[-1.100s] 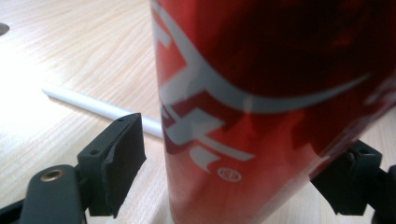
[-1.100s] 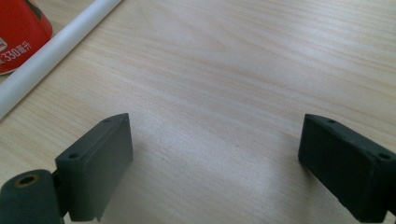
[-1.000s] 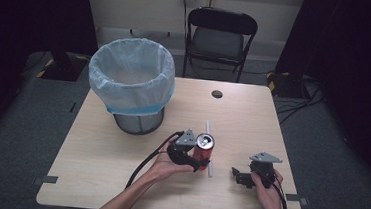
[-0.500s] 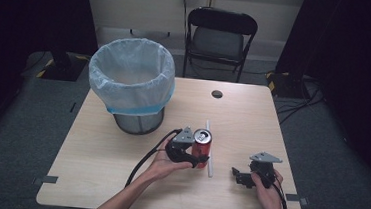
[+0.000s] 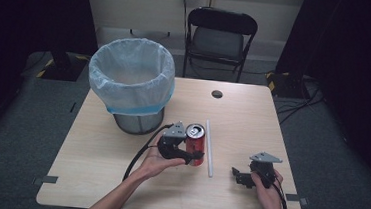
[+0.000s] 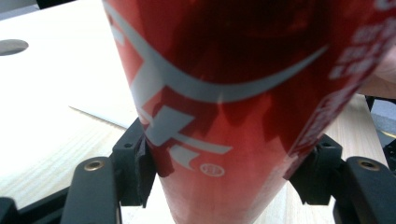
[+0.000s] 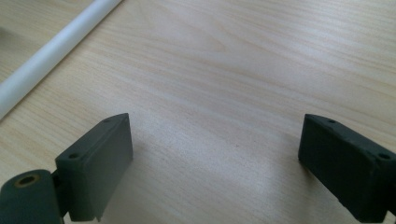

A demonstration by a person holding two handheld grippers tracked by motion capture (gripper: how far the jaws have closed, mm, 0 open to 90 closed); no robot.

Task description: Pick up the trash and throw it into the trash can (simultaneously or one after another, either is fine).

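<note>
A red soda can (image 5: 195,141) stands upright near the middle of the wooden table (image 5: 252,125), its open top showing. My left gripper (image 5: 194,154) holds it from the left, and its jaws have just been closing onto it. In the left gripper view the can (image 6: 224,93) sits between both pads (image 6: 140,161) of my left gripper (image 6: 229,168), which press its sides. My right gripper (image 5: 238,176) rests low at the front right, open. In the right gripper view my right gripper (image 7: 215,154) has bare wood between its jaws.
A thin white tube (image 5: 209,147) lies on the table just right of the can, and the tube (image 7: 51,51) crosses the upper left of the right gripper view. A bin with a pale blue liner (image 5: 130,80) stands at the back left. A folding chair (image 5: 220,37) is behind the table, and a round hole (image 5: 217,94) sits near the far edge.
The left gripper's jaws have come in on the can and the hand has risen a little. The can now looks more upright. The right gripper has not moved.
</note>
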